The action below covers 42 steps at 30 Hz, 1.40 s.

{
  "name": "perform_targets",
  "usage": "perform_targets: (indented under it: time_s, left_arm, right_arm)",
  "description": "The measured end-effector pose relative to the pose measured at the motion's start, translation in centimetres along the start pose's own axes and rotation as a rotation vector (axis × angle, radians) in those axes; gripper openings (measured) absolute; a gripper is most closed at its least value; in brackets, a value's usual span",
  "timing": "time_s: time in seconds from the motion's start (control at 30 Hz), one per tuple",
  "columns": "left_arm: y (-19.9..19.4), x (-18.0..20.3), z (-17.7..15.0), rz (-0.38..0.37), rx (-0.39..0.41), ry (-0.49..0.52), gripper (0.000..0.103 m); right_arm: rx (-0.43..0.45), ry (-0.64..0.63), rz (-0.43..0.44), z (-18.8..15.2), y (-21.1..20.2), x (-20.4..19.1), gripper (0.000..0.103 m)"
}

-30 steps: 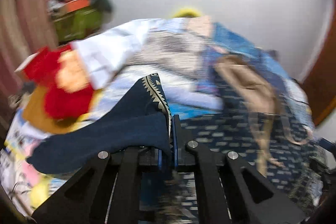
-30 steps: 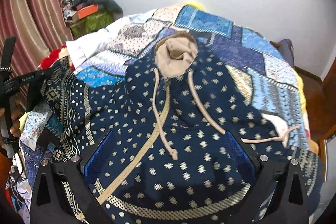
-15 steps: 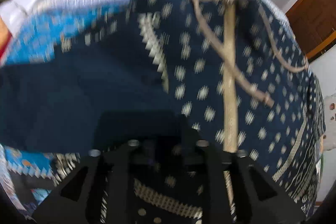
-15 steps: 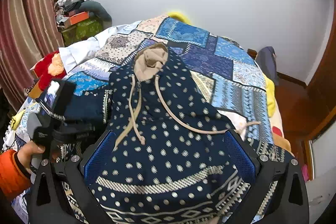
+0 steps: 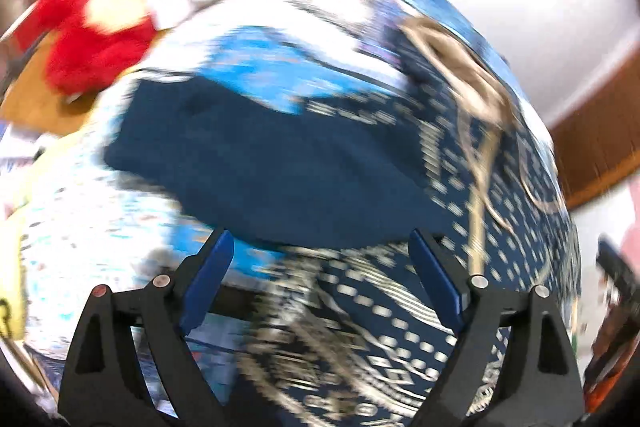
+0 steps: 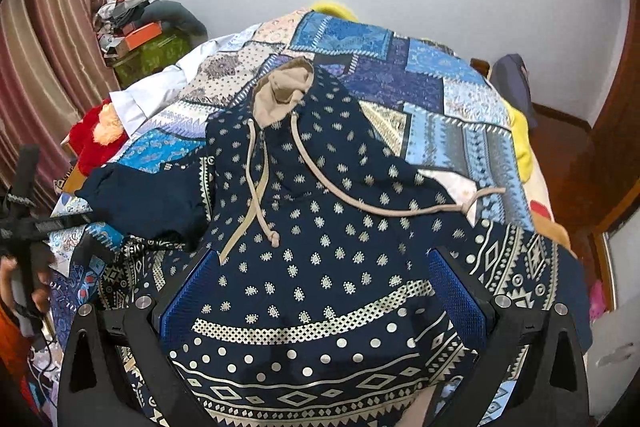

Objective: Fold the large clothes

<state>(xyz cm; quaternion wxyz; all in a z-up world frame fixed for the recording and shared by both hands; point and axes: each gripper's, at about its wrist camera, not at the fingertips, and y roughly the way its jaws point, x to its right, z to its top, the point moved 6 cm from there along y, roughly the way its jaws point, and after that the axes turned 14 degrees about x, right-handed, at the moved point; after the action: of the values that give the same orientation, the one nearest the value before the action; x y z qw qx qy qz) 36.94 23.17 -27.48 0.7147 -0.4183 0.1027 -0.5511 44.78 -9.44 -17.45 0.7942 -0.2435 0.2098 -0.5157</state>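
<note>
A navy hoodie (image 6: 320,211) with cream dots, a beige hood lining and drawstrings lies face up on the patchwork quilt (image 6: 452,95). Its left sleeve (image 6: 140,203) is turned inside out, plain navy, and rests beside the body. In the blurred left wrist view that sleeve (image 5: 280,167) lies just beyond my left gripper (image 5: 320,267). The left jaws are opening wide and nothing is pinched between the blue pads. My right gripper (image 6: 320,287) hovers open over the hoodie's patterned hem (image 6: 320,367) and holds nothing.
A red plush toy (image 6: 96,143) and a white cloth (image 6: 148,99) sit at the bed's left edge. Clutter on a green box (image 6: 148,47) stands by the curtain (image 6: 44,67). A person's hand (image 6: 24,287) is at the far left, a wooden door (image 6: 616,147) at the right.
My left gripper was shut on the sleeve and has let it go, its jaws now wide. The sleeve lies dropped beside the hoodie body. The right gripper drew back slightly.
</note>
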Motion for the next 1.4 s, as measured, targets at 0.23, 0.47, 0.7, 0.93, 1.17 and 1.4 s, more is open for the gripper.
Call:
perform_targets:
  time_s: [0.23,0.47,0.7,0.93,1.17,1.4]
  left_arm:
    - [3.0,-7.3,2.4,0.137,0.011,-0.191,0.084]
    - [3.8,-4.4,6.1,0.243,0.085,0.0,0.01]
    - [-0.9,9.0,10.7,0.078,0.236,0.235,0.009]
    - [-4.6,29.1,9.7,-0.225,0.303,0.478,0.009]
    - [-1.4,41.7,-0.1,-0.475,0.069,0.571,0.009]
    - [4.2,44.3,-11.0,-0.496,-0.192,0.697,0.009]
  right_arm:
    - [-0.051,0.042,0.009,-1.4,1.9,0.0,0.103]
    - [-0.07,0.111,-0.009,-2.4,2.5,1.9,0.103]
    - [-0.048,0.207,-0.024,-2.5,1.3,5.3,0.103]
    - [0.016,0.255,-0.038,-1.6,-1.4,8.4,0.103]
    - [0.098,0.218,-0.096,-0.6,-6.5,11.8,0.103]
    - [0.117,0.21,-0.159,-1.5,-10.5,15.3,0.103]
